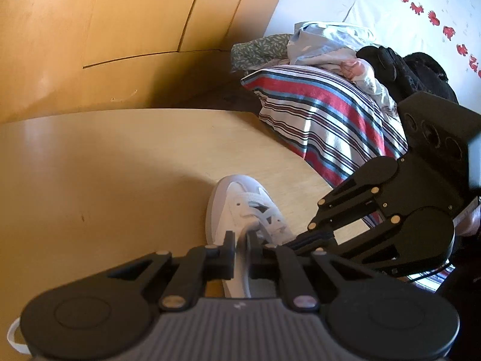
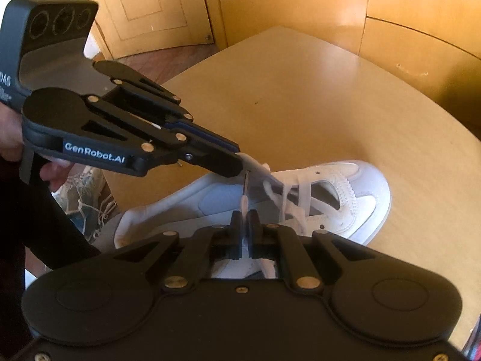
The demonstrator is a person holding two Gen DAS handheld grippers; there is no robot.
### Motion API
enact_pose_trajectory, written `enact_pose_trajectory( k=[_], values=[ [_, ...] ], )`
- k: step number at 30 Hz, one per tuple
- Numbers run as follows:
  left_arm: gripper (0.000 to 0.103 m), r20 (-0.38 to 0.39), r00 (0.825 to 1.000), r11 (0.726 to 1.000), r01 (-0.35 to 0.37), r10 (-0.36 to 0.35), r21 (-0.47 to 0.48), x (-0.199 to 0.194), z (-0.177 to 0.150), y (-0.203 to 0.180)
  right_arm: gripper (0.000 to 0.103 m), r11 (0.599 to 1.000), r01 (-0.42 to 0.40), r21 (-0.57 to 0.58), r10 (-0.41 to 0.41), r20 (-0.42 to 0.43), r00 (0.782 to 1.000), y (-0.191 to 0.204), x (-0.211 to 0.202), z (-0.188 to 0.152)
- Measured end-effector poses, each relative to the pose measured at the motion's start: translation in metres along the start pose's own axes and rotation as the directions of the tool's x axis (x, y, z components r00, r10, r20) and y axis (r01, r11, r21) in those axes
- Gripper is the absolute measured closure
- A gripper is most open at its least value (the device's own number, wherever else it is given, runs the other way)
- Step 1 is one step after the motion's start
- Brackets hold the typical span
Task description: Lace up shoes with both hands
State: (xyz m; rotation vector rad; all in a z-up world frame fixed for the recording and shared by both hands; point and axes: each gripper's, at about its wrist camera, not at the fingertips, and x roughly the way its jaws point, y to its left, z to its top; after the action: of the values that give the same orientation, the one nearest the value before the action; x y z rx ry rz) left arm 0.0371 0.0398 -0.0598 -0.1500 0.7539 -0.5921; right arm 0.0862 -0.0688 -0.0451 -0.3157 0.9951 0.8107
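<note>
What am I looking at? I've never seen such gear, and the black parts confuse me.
No robot here: a person holds a hand-held gripper in each hand, each with a camera looking along its two fingers. The left camera shows the left gripper at the bottom; the right camera shows the right gripper likewise, with the left one reaching in. A white shoe lies on a wooden table. The right gripper is shut on a lace tip; the left is shut on part of the shoe's top, which I cannot identify.

Both hand-held grippers (image 1: 240, 246) (image 2: 245, 222) clamped, angled downward
</note>
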Motion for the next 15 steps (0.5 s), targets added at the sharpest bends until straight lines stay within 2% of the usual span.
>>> enact_pose_trajectory(
  k=[15],
  values=[
    [0.095, -0.006, 1.000, 1.000, 0.001, -0.001, 0.023, -0.0009, -0.0006, 0.0001, 0.100, 0.999, -0.009, 0.034, 0.009, 0.017, 1.000, -0.0041, -0.0004, -0.0012]
  ],
)
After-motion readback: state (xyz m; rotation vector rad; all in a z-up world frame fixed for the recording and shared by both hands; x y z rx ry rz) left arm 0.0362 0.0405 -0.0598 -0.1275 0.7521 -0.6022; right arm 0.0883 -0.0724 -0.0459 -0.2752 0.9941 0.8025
